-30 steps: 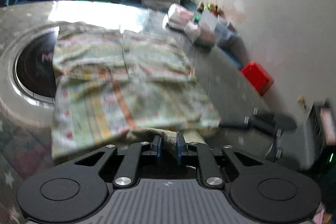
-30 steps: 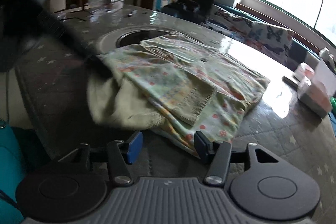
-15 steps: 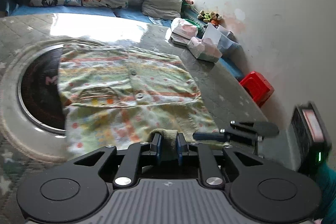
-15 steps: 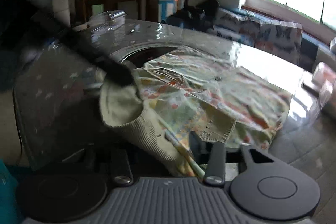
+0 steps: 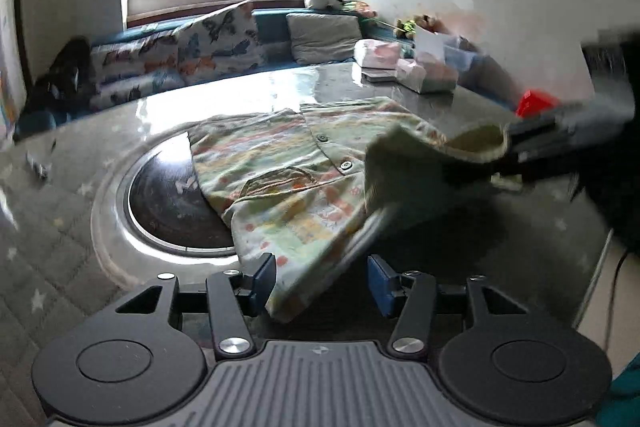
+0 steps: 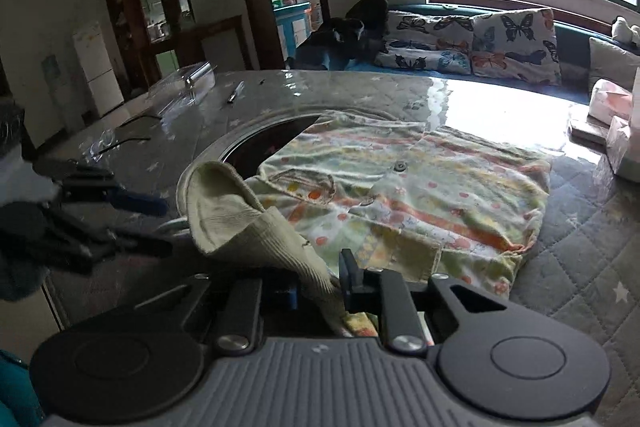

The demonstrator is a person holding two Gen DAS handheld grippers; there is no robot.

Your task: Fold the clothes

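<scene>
A pale green patterned shirt [image 5: 288,163] lies spread over the round dark inset [image 5: 168,203] of the grey quilted table [image 5: 60,227]. My left gripper [image 5: 322,279] has its jaws opening; a loose corner of the shirt hangs between the blue pads without being pressed. My right gripper [image 6: 320,291] is closing and pinches the shirt's ribbed cream hem [image 6: 272,239], which is lifted and curled back off the table. In the left wrist view the right gripper [image 5: 532,143] shows blurred at the right, holding that raised edge. The left gripper [image 6: 154,227] stands open beside the hem.
Tissue packs and boxes [image 5: 404,67] sit at the table's far right, with a red object [image 5: 534,103] beyond the edge. A bench with butterfly cushions [image 6: 480,43] runs under the window. Clear plastic items [image 6: 188,83] lie at the table's far left.
My left gripper has opened and let go of the ribbed hem. My right gripper has closed on that hem and lifted it. Both views have rolled.
</scene>
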